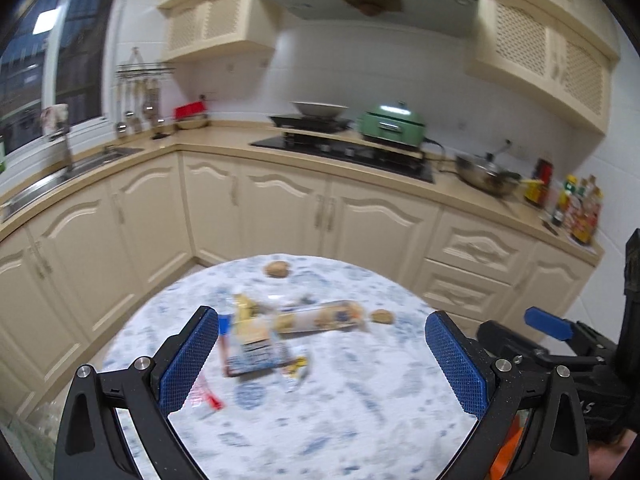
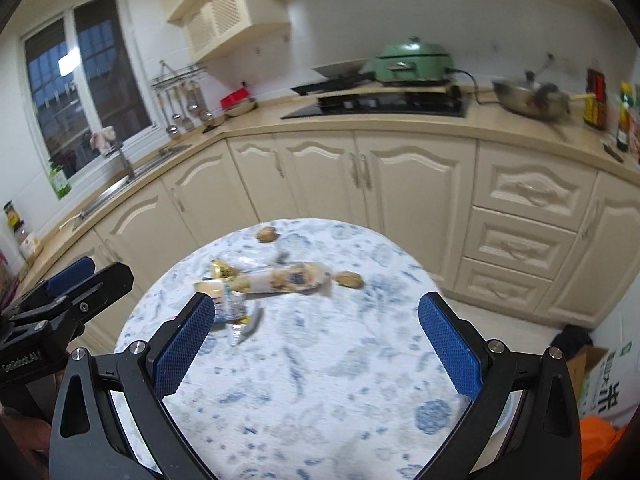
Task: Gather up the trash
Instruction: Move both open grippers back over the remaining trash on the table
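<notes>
Nothing collected yet: my left tool and right tool hover spread and empty, wrappers and cookie sleeve lying mid-worktop, crumbs toward its far edge.

Round blue-patterned table with scattered wrappers, a clear biscuit sleeve, two walnuts.

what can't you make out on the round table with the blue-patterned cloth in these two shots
- Print on the flat dark snack wrapper: left wrist view, motion blur.
- Contents of the long clear plastic sleeve: right wrist view, blurred.
- Small red-and-white wrapper: left wrist view, partly behind the left gripper finger.
- Near table edge: cut off by the frame and the right gripper.
</notes>
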Demonstrator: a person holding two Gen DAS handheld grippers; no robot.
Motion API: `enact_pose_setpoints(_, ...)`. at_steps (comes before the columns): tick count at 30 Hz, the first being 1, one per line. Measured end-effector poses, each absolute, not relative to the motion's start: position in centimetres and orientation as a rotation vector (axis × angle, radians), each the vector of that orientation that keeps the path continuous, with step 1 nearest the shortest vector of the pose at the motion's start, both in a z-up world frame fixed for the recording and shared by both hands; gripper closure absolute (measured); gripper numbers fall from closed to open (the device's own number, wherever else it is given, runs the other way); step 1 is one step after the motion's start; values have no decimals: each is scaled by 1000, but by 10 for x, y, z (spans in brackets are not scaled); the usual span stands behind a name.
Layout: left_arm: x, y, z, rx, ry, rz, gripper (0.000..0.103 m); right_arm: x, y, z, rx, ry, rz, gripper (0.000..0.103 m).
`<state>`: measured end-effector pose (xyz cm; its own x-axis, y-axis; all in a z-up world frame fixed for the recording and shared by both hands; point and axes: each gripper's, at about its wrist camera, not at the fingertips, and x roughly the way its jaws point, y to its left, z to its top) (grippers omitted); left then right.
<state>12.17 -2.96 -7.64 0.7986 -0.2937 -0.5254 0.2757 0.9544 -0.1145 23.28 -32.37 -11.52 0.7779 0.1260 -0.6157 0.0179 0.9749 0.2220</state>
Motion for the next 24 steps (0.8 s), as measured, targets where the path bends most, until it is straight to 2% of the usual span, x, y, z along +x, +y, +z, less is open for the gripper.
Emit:
enact_pose_setpoints(13, 106, 29, -97, -45, 629, -131, 1, 264, -248, -137, 89, 760, 198, 0)
enact_pose_setpoints(24, 161, 60, -141, -66, 765, -72, 1, 296, -221, -169, 46, 845, 257, 0)
